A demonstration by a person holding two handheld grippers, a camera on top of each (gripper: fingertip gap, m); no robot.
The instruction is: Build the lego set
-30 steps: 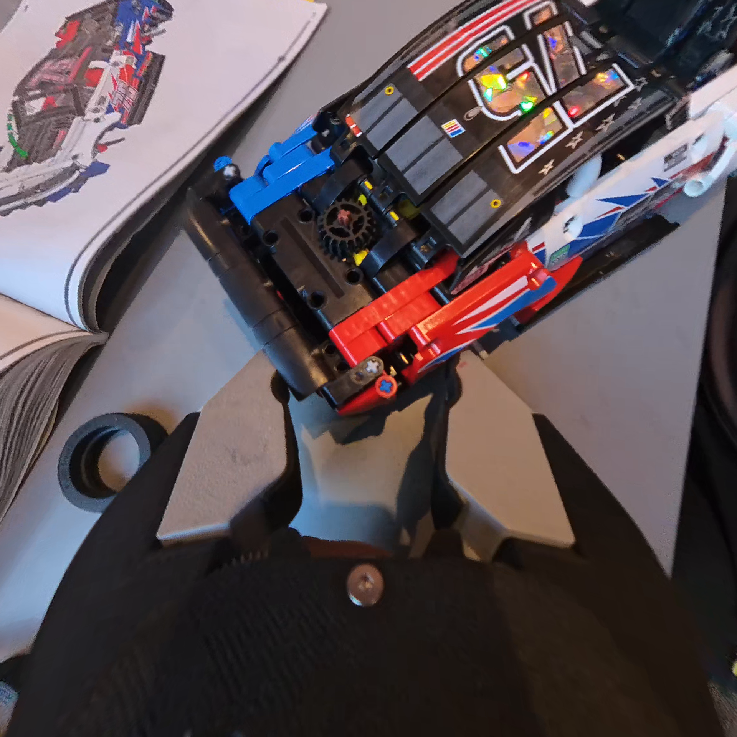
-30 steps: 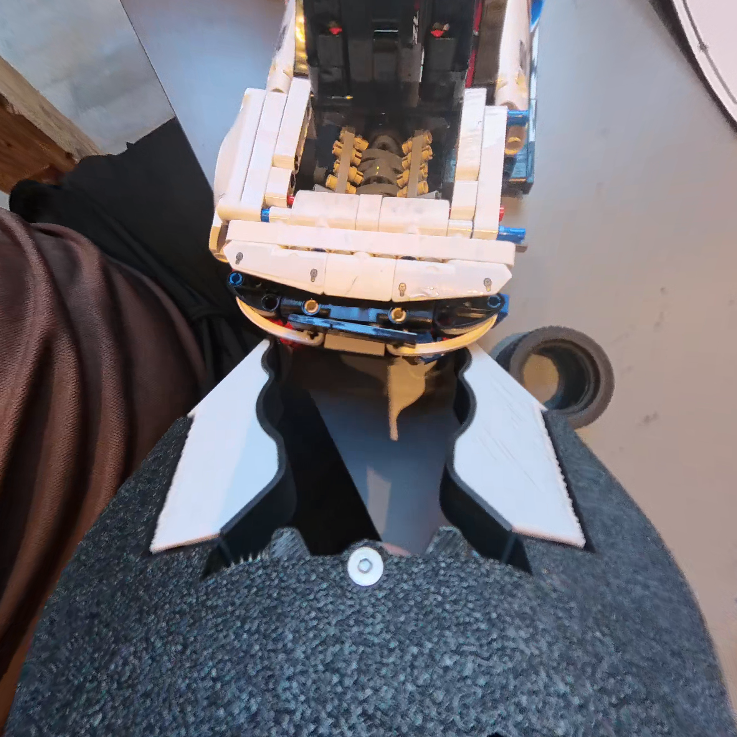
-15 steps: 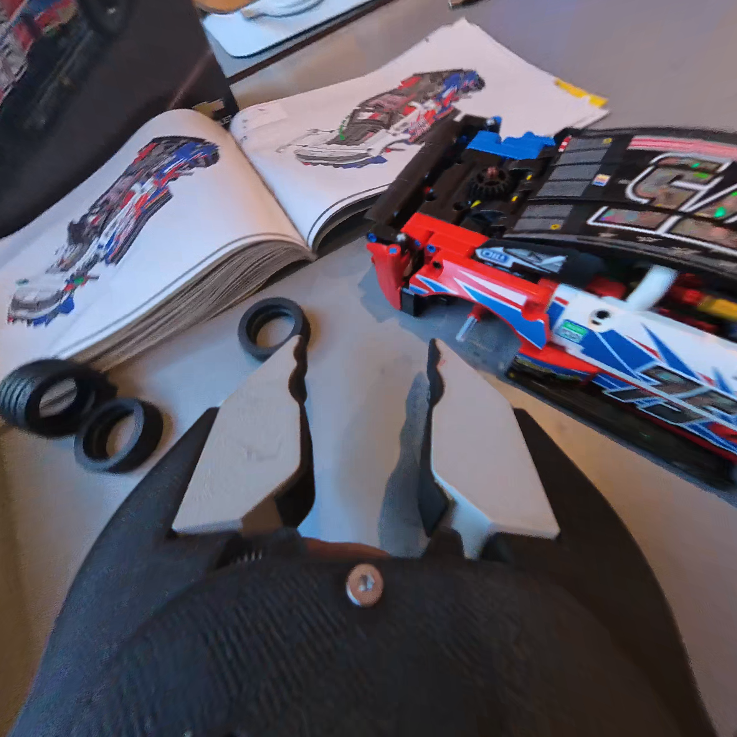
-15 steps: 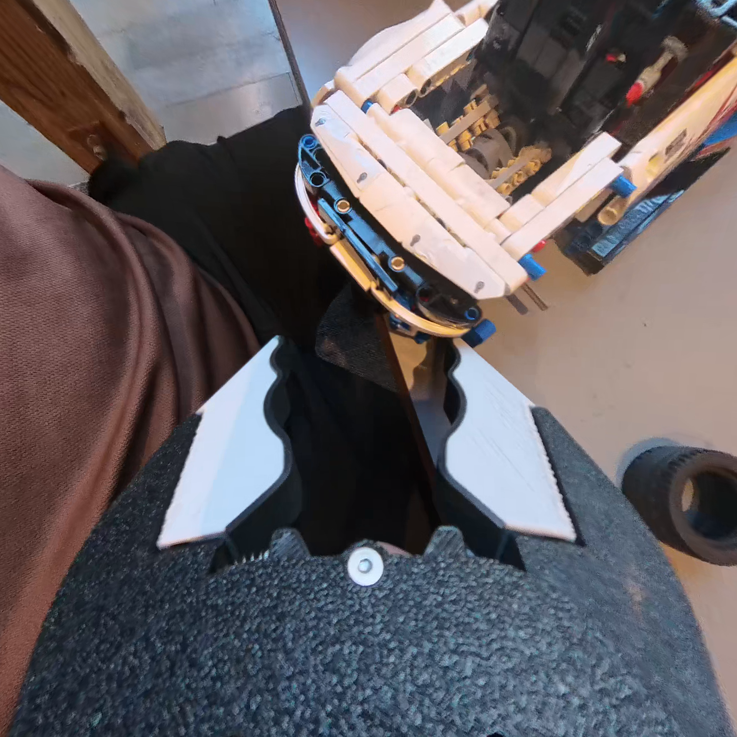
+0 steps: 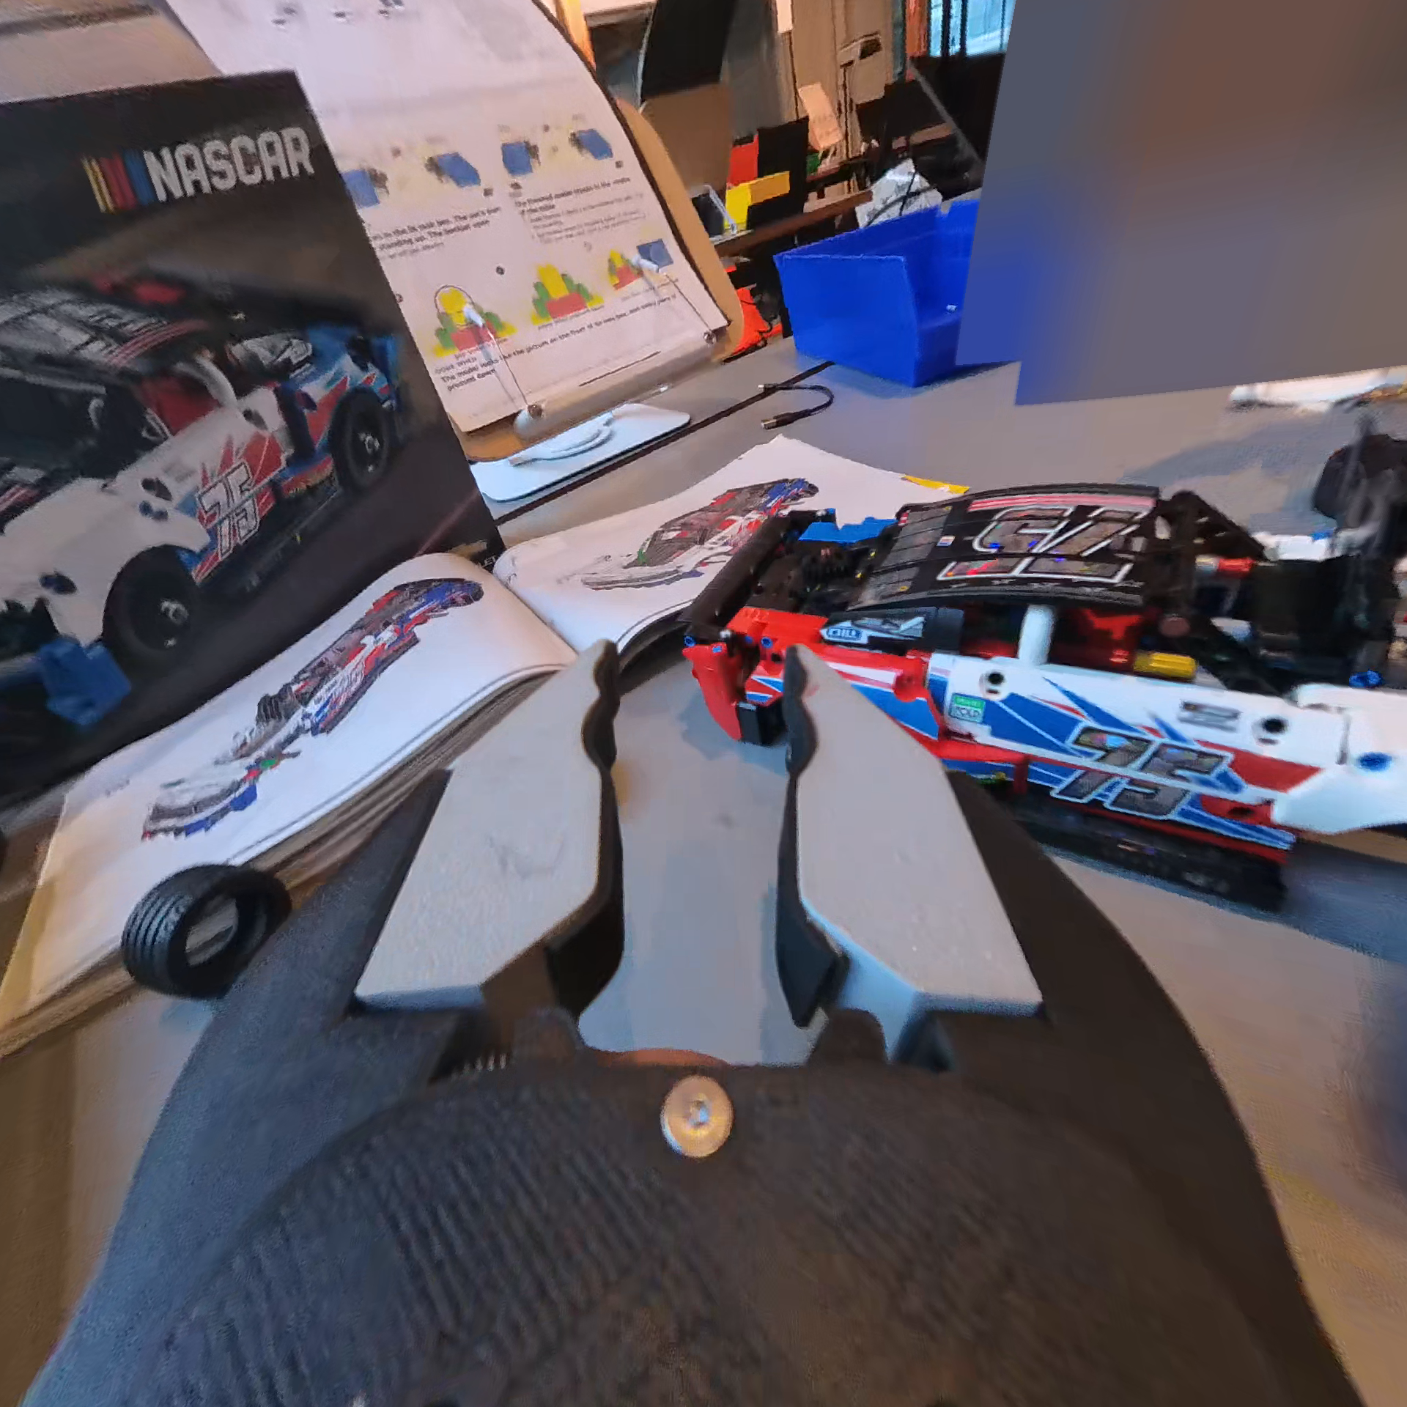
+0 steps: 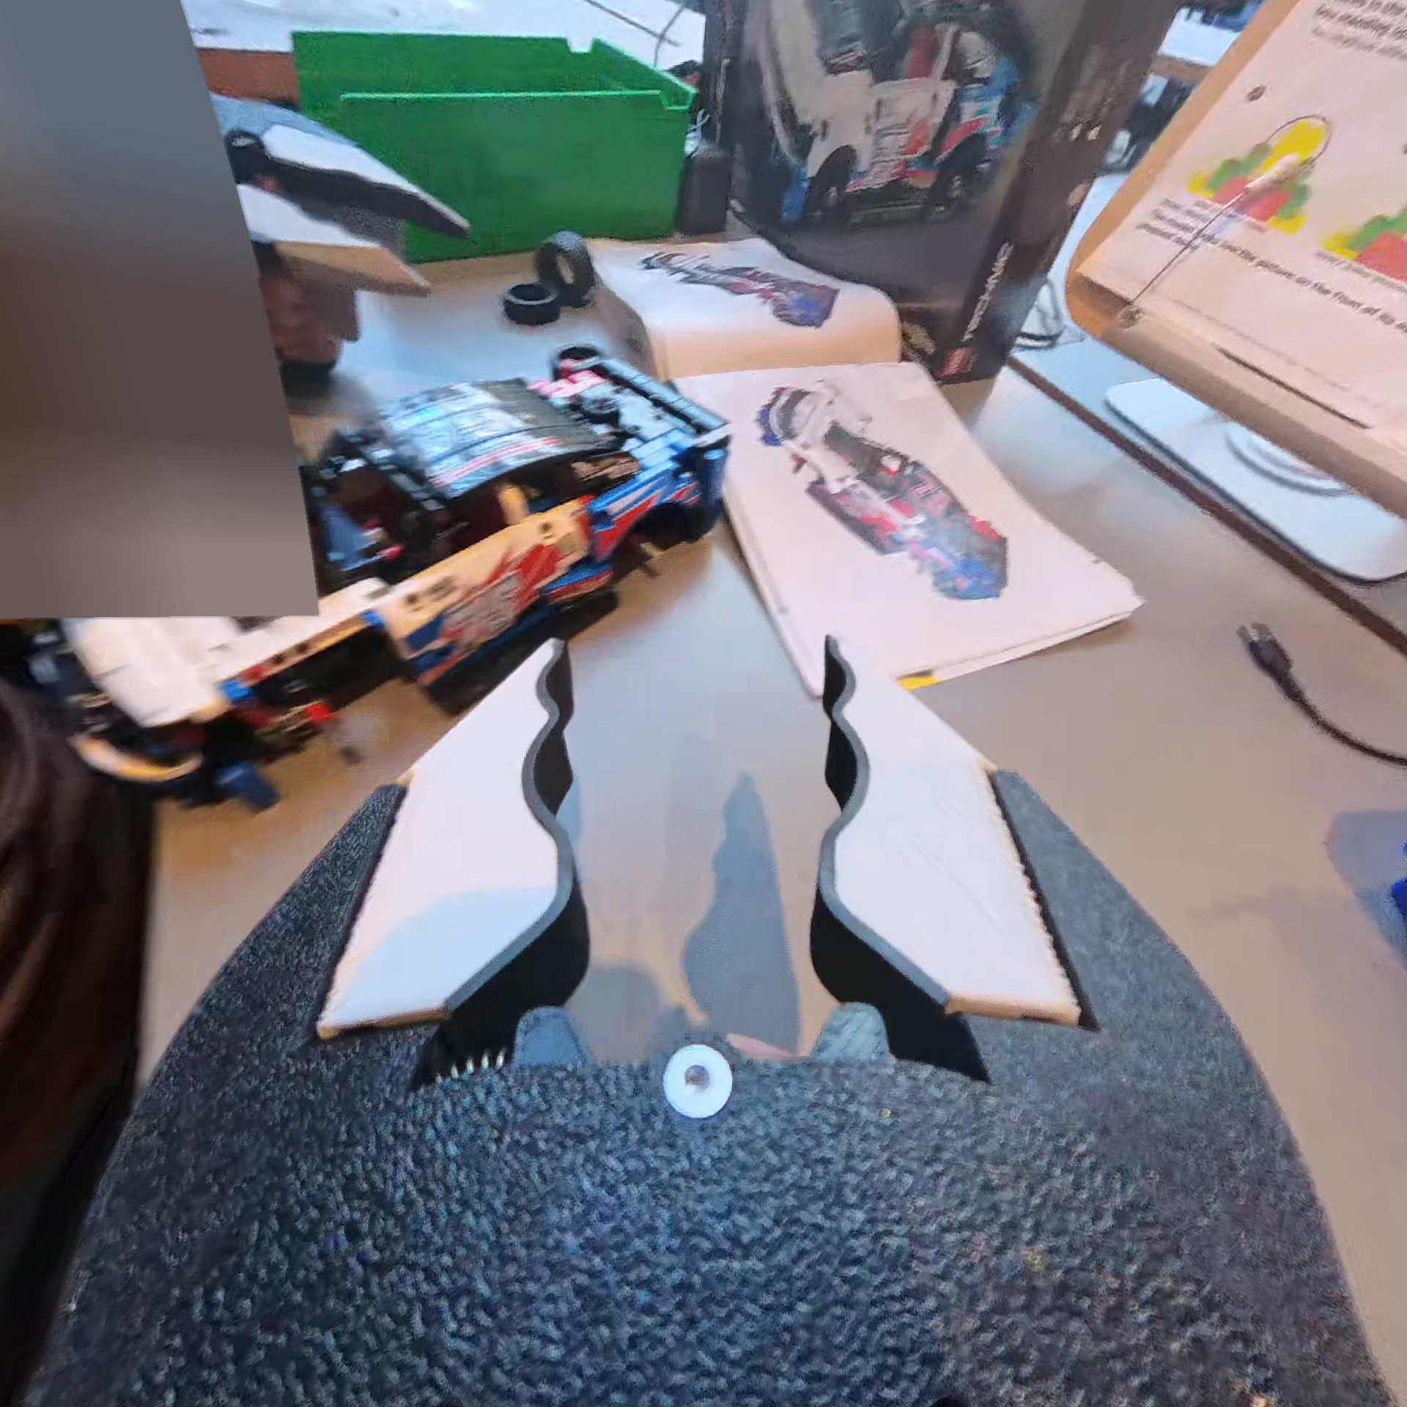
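Observation:
The lego race car [image 5: 1066,670], red, white, blue with a black roof and no wheels fitted, rests on the grey table; it also shows in the right wrist view [image 6: 487,518]. My left gripper [image 5: 693,677] is open and empty, just left of the car's red rear corner, above the table. My right gripper [image 6: 693,670] is open and empty, right of the car, over bare table. A loose black tyre [image 5: 202,940] lies by the open instruction book [image 5: 365,708]. Two more tyres [image 6: 548,285] sit beyond the car.
The set's box [image 5: 183,381] stands behind the book [image 6: 898,502]. A paper stand [image 5: 525,205] with a white base, a blue bin [image 5: 875,297], a green bin [image 6: 502,137] and a black cable [image 6: 1309,700] are around. The other gripper [image 6: 335,221] shows far left.
Both grippers have let go of the car and pulled back and up. The car now rests on the table. Both views have swung to look across the table.

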